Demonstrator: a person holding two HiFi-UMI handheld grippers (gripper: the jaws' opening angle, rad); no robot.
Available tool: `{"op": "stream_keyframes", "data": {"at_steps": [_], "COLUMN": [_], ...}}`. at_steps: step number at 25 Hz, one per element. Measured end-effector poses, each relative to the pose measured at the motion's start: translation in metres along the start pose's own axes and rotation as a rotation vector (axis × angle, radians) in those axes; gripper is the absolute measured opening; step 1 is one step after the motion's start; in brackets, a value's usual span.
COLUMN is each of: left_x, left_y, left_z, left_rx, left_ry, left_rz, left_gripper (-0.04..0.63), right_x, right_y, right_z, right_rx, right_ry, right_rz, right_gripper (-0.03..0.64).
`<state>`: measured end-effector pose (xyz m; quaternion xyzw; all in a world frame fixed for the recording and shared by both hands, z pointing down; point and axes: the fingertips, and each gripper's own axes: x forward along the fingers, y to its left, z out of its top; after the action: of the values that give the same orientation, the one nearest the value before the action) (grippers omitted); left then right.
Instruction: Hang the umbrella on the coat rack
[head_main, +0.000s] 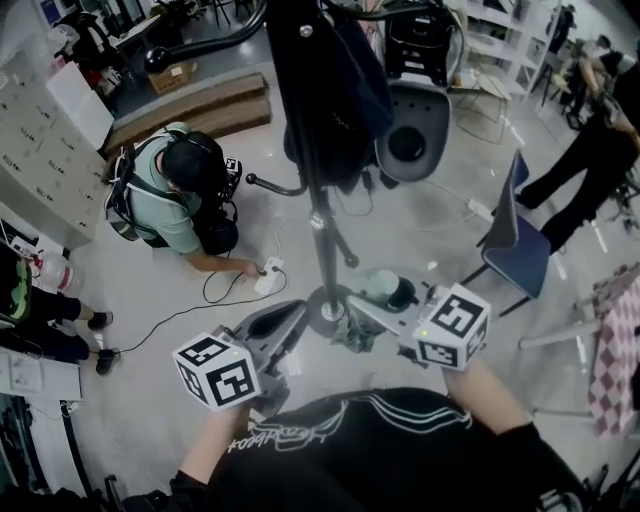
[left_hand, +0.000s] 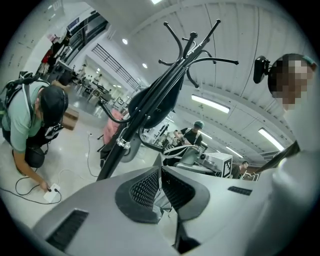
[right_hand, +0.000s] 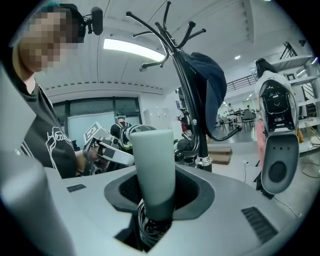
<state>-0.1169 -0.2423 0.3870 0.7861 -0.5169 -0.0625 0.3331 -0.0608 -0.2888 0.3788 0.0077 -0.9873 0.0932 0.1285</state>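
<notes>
Right gripper (right_hand: 152, 189) clenches the pale umbrella handle (right_hand: 152, 152); left gripper (left_hand: 161, 172) seems pinched shut, near the coat rack (left_hand: 114, 161).

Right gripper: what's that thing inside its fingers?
A pale grey-green umbrella handle stands clamped between the right gripper's fingers. Below it a dark folded part of the umbrella shows; the rest is covered by the gripper's body.

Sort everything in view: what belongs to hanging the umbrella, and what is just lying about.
Job:
- pale green cylindrical umbrella handle
- black metal coat rack

Lying about:
- blue metal-legged chair
- white power strip on the floor
- red-checked cloth
</notes>
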Motion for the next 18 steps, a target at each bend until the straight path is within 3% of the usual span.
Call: {"op": "stream_keyframes", "data": {"at_steps": [18], "left_x": [0.006], "left_y": [0.002], "left_z": [-0.014], "left_rx": [-0.076], "left_ry": [-0.095], "left_rz": [0.179], "left_gripper": [0.014], "right_x": [0.013], "right_y": [-0.046], "right_z": [-0.015], "right_rx": [0.025], "right_ry": [0.049], "right_rz": [0.144], "right_gripper": [0.137]}}
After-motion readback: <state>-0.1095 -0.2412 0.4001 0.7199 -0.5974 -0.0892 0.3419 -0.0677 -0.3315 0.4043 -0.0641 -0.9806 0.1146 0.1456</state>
